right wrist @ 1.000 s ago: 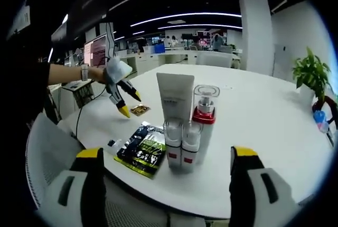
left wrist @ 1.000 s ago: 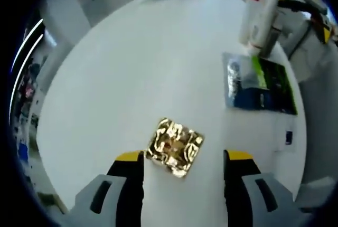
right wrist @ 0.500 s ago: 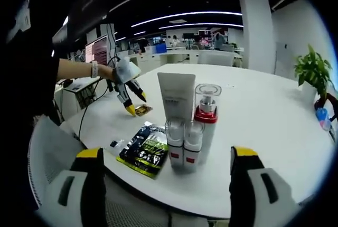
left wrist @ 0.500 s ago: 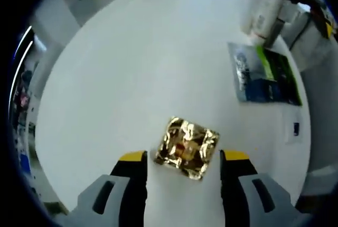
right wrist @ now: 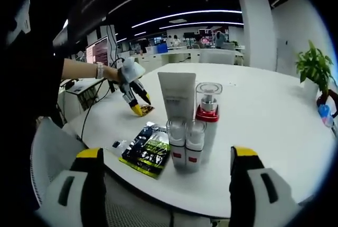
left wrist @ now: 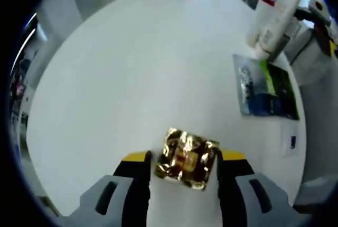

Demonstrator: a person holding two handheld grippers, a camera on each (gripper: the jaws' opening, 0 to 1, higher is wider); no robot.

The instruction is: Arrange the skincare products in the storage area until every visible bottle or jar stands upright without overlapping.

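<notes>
A gold foil sachet [left wrist: 186, 158] lies flat on the white round table [left wrist: 132, 68], between the jaws of my left gripper [left wrist: 185, 157]. The jaws stand open, close against both its sides. In the right gripper view the left gripper [right wrist: 138, 105] points down onto that sachet [right wrist: 145, 110]. A white tube [right wrist: 177, 96], a clear pump bottle with a red collar [right wrist: 207, 116] and two small red-labelled bottles [right wrist: 185, 142] stand upright in a tight group. My right gripper [right wrist: 169, 153] is open and empty, held back from the table edge.
A dark sachet pack with green print [right wrist: 145, 150] lies flat left of the bottles, with a small item [right wrist: 117, 145] beside it. A potted plant [right wrist: 314, 66] stands at the far right. A person's arm [right wrist: 79, 71] holds the left gripper. A white chair [right wrist: 47, 153] sits below the table edge.
The left gripper has come down over the gold sachet, and its jaws have narrowed around it. The right gripper and the bottles have stayed put.
</notes>
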